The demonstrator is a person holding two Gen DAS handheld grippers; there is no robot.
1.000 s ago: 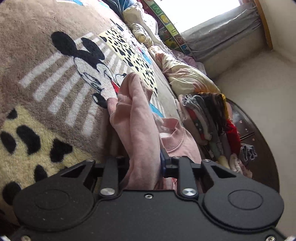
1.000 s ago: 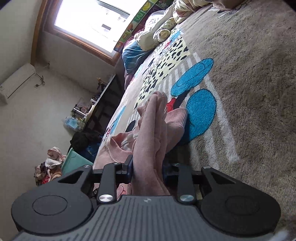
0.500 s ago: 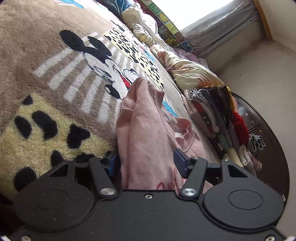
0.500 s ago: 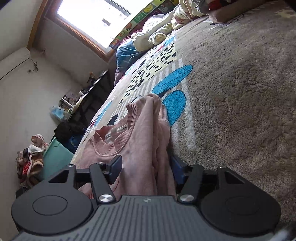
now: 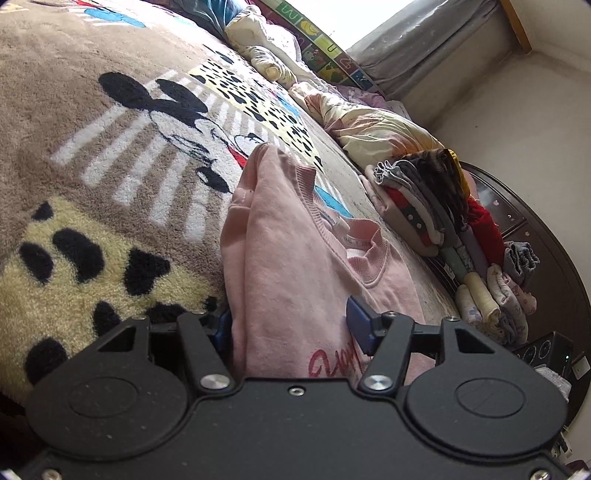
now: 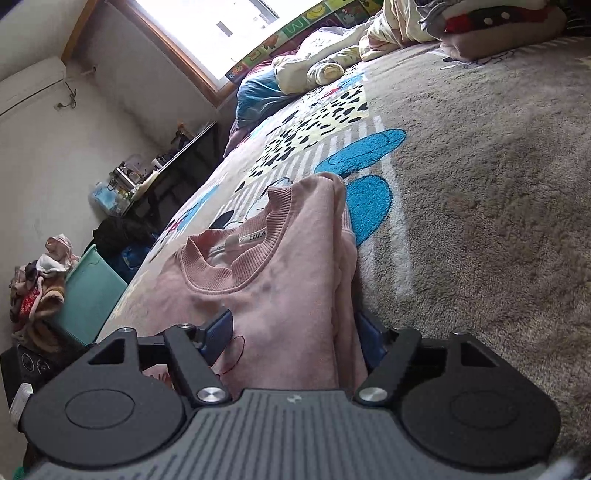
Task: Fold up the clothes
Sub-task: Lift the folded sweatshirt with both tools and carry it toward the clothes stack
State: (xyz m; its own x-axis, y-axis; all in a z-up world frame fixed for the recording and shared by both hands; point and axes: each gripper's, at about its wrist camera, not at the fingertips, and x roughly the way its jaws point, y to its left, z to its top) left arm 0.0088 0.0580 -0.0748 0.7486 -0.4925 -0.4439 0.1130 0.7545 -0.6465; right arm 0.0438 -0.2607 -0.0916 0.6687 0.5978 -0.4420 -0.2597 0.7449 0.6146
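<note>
The left tongs (image 5: 291, 325) are open. Their blue pads (image 5: 360, 325) stand apart on both sides of the pink sweatshirt (image 5: 295, 258), and the right-hand pad clearly does not squeeze it. The cloth lies loose between them.

The right tongs (image 6: 295, 332) are opening too. The same pink sweatshirt (image 6: 288, 280) lies between their blue pads (image 6: 218, 330), and the left-hand pad clearly does not press on it.

The sweatshirt lies flat on a fuzzy brown blanket (image 5: 74, 92) that covers the bed. Its sides look folded in, so it makes a long narrow shape. Red writing (image 5: 332, 363) shows on its front, close to the left tongs. The ribbed collar (image 6: 236, 258) is farther up, with a small white tag (image 6: 251, 238) inside it.

The blanket has a cartoon mouse (image 5: 166, 118) with black ears, a yellow patch with black spots (image 5: 85, 273) and blue round shapes (image 6: 369, 201).

Past the sweatshirt, in the left view, a stack of folded clothes (image 5: 424, 206) sits near the edge of the bed. More small clothes (image 5: 495, 295) lie beside it, lower down. Farther back are bunched-up bedding (image 5: 373, 125) and a white pillow (image 5: 266, 48).

In the right view, a green bin (image 6: 90, 295) stands on the floor beside the bed, with a heap of clothes (image 6: 40, 280) next to it. A bright window (image 6: 236, 33) is at the far wall.
</note>
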